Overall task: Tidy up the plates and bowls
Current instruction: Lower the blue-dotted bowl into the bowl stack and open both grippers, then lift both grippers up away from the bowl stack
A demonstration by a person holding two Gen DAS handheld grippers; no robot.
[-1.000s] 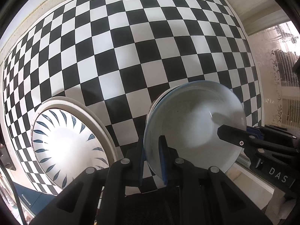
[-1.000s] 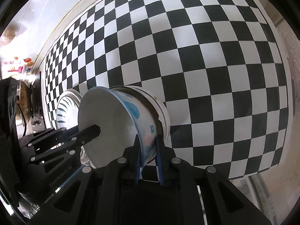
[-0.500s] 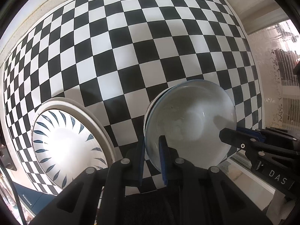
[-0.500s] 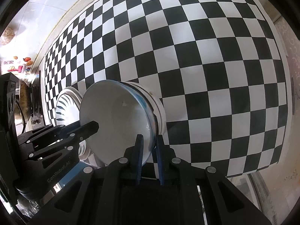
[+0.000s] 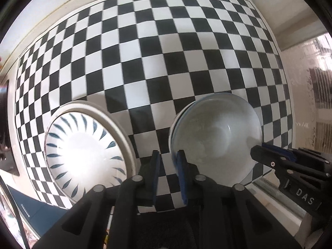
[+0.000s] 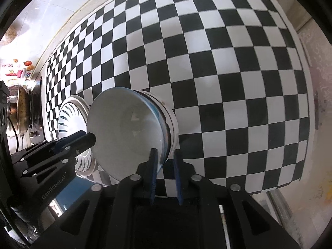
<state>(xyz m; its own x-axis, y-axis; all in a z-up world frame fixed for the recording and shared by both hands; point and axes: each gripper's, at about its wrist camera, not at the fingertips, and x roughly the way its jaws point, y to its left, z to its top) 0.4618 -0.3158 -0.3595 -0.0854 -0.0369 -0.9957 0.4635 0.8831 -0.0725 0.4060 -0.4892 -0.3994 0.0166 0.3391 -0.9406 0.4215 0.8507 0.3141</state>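
We cannot count the nested bowls point(image 6: 132, 128): in the right wrist view only stacked rims show at 3 o'clock of the top bowl, and its blue pattern is mostly hidden. The patterned plate point(image 6: 68, 122) sits at 9 o'clock, largely covered by the bowls and the left gripper point(image 6: 91, 139). In the left wrist view glare washes out the plate's centre point(image 5: 83, 155), and the gripper's own body hides its edge at 5 o'clock. The right gripper point(image 5: 254, 152) is cut off by the frame at 3 o'clock. Small colourful shapes point(image 6: 18, 72) at 9 o'clock are too tiny to identify. The glass point(image 5: 311, 95) blurs whatever lies behind it.
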